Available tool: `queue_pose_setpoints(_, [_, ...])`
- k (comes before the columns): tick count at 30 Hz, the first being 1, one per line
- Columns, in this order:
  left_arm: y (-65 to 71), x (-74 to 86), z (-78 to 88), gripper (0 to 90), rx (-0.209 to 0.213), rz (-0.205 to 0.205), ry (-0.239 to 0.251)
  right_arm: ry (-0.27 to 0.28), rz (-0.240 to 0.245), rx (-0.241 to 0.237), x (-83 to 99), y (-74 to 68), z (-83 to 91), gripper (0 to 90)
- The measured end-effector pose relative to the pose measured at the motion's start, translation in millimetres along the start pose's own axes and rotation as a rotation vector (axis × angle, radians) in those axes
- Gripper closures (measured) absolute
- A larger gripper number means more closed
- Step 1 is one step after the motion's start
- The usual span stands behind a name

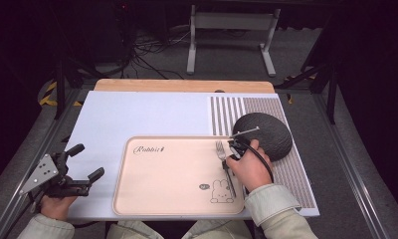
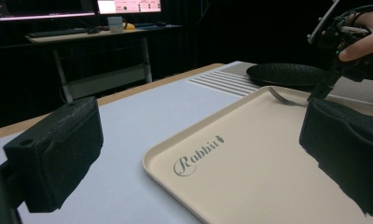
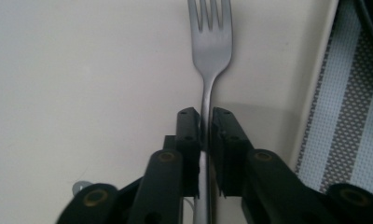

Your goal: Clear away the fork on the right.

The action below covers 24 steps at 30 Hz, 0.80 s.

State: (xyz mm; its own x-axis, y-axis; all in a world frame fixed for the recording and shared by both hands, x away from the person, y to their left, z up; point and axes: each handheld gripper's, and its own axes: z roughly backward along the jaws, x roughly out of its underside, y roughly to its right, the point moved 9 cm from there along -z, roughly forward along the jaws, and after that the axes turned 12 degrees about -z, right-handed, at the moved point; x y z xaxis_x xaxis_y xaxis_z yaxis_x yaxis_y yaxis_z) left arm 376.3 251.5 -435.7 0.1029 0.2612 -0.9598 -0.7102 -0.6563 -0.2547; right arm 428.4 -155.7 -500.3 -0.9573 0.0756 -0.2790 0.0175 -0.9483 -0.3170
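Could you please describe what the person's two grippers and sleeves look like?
Both grippers are black. The left gripper carries a grey three-cornered plate with small holes and has thick, blocky fingers with a rough, foam-like face. The right gripper has slimmer fingers on rounded links with brass-coloured pivots, and a black cable loops from it. The sleeves are pale, with ribbed cuffs.

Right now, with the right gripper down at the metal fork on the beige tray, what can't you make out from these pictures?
- Right gripper: whether its pads actually press the silver metal fork; a thin gap seems to show in the right gripper view.
- Fork handle end: covered by the jaws there and by the right hand in the high view.
- Round black plate: cut off by the right gripper view's edge.
- Beige rectangular tray: its rabbit drawing lies behind the left gripper's pad.
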Motion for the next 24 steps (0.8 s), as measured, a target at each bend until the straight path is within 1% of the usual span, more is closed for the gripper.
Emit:
queue_pose_setpoints(1, [0.0,0.1,-0.1,0.3,0.0,0.001,0.0,0.002,-0.002,-0.004,-0.4,-0.1,0.5,77.4])
queue_pose_setpoints(3, [0.0,0.1,-0.3,0.3,0.001,0.001,0.0,0.011,0.018,0.0,-1.7,-0.6,3.9,77.9])
queue_pose_setpoints(7, [-0.1,0.0,0.2,0.3,0.0,0.0,0.0,0.018,0.044,0.004,-3.2,-2.0,7.7,83.1])
queue_pose_setpoints(9, [-0.3,0.1,0.2,0.3,-0.001,0.001,0.0,0.023,0.086,0.009,-3.6,-2.5,8.5,86.3])
queue_pose_setpoints(11, [-0.2,0.0,0.0,0.3,0.0,0.001,0.0,0.027,0.143,-0.002,-3.7,-5.8,8.3,88.7])
queue_pose_setpoints(12, [0.0,0.0,-0.1,0.3,0.0,0.0,0.001,0.038,0.202,-0.01,-5.0,-7.8,8.5,90.0])
queue_pose_setpoints(14, [-0.1,-0.1,0.1,0.3,0.0,0.001,0.0,0.075,0.293,-0.005,-9.1,-11.2,8.7,90.0])
queue_pose_setpoints(15, [-0.1,-0.1,0.2,0.3,-0.001,0.0,0.0,0.102,0.354,-0.021,-12.1,-14.4,8.2,90.0])
queue_pose_setpoints(16, [-0.2,0.0,0.2,0.3,-0.001,-0.001,0.0,0.124,0.377,-0.03,-14.4,-16.5,7.8,90.0])
queue_pose_setpoints(17, [-0.1,-0.1,0.1,0.3,0.0,0.0,0.0,0.135,0.411,-0.041,-15.9,-18.3,7.0,90.0])
queue_pose_setpoints(18, [-0.2,0.0,-0.1,0.3,0.0,0.0,0.0,0.151,0.446,-0.066,-17.1,-22.0,6.2,90.0])
queue_pose_setpoints(20, [-0.2,0.1,-0.2,0.3,-0.001,0.0,0.0,0.158,0.454,-0.075,-17.9,-23.4,5.1,90.0])
queue_pose_setpoints(21, [-0.1,0.1,-0.2,0.3,0.0,-0.001,-0.001,0.169,0.478,-0.08,-19.5,-24.5,3.6,90.0])
queue_pose_setpoints(22, [-0.1,0.0,-0.2,0.3,0.0,-0.001,0.0,0.191,0.506,-0.099,-21.4,-27.3,1.3,90.0])
queue_pose_setpoints(23, [-0.1,0.0,-0.1,0.3,0.0,-0.001,0.0,0.193,0.507,-0.1,-22.3,-27.3,0.0,90.0])
queue_pose_setpoints(24, [-0.1,0.0,-0.1,0.3,0.0,-0.001,0.0,0.202,0.521,-0.095,-23.9,-27.4,-1.5,90.0])
